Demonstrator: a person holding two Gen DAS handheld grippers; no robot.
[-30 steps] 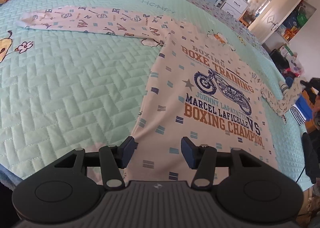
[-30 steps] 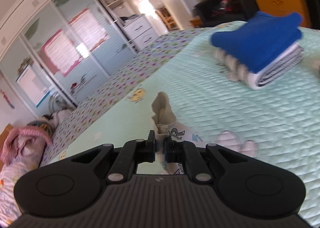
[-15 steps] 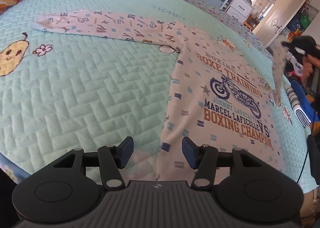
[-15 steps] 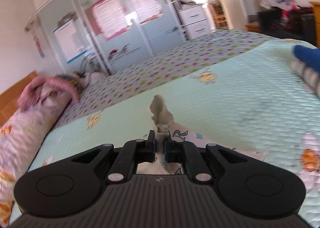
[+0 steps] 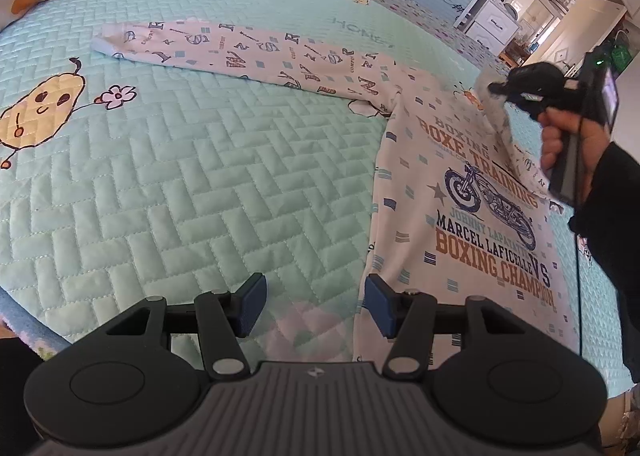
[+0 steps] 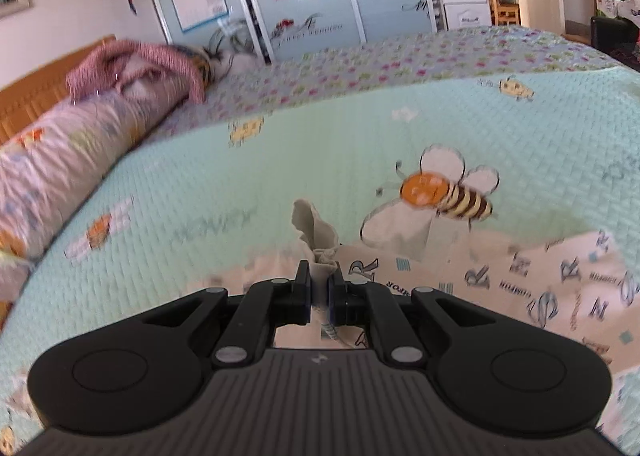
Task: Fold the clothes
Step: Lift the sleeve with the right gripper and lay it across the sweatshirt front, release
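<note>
my right claw (image 6: 319, 290) grips the shirt's sleeve cuff (image 6: 316, 234), raised over the shirt (image 5: 460, 216) on the bed (image 5: 200, 176); my left claw (image 5: 314, 304) hangs open beside the shirt's hem.

Cream letter-printed shirt (image 5: 460, 216); mint quilted bedspread (image 5: 200, 176), yellow-and-black bee (image 6: 444, 192)

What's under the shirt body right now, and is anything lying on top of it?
The shirt lies flat on the green quilt; whatever it covers is hidden. Above its chest, the right claw holds one sleeve lifted across the print. The other sleeve lies flat.
</note>
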